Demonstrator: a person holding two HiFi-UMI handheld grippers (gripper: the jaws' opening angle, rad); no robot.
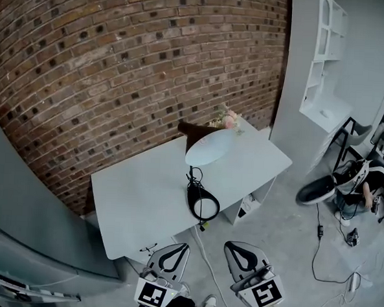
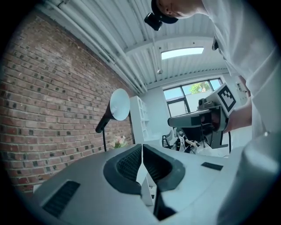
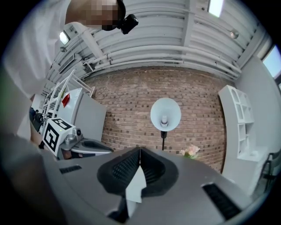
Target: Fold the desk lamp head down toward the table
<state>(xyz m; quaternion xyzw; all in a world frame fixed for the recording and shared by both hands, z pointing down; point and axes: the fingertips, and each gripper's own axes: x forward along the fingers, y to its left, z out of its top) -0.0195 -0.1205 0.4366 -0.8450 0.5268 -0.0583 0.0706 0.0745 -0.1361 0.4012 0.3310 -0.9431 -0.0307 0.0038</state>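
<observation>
A desk lamp stands on the white table. Its round black base sits near the table's front edge, and its pale round head is raised on a dark arm, facing me. My left gripper and right gripper hover side by side short of the table, both shut and empty, apart from the lamp. In the left gripper view the lamp head shows beyond the shut left gripper. In the right gripper view the lamp head faces the shut right gripper.
A small bunch of pink flowers stands at the table's far corner by the brick wall. A white shelf unit rises at the right. A person sits at the far right, with cables across the floor. A grey cabinet stands at the left.
</observation>
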